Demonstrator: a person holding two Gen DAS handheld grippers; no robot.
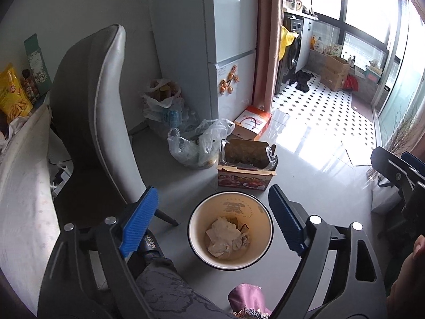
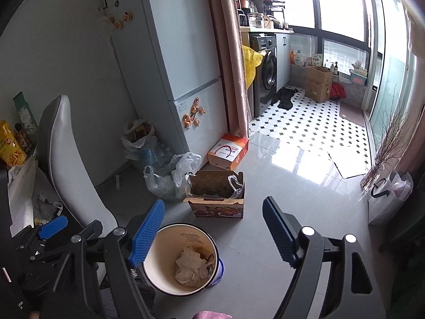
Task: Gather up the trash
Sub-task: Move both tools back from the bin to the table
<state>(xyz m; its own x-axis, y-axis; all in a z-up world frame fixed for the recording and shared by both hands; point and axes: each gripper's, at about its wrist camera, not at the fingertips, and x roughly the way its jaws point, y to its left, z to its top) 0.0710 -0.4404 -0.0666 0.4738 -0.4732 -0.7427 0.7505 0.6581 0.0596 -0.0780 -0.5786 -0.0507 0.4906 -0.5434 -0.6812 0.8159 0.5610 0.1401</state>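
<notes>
Both tongs, left (image 1: 213, 219) and right (image 2: 212, 228), spread empty above bin (image 1: 261, 214) (chair (image 1: 106, 106) beside).

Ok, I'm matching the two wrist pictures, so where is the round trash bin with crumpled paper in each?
Left wrist: trash bin, bottom centre, between the blue fingers.
Right wrist: bin, bottom, left of centre, beside the left finger.
Shared landmark: open cardboard box just beyond it.

floor (image 1: 305, 175): grey tile | on it: bin (image 1: 230, 230), carton (image 1: 247, 164), plastic bags (image 1: 196, 143)
</notes>
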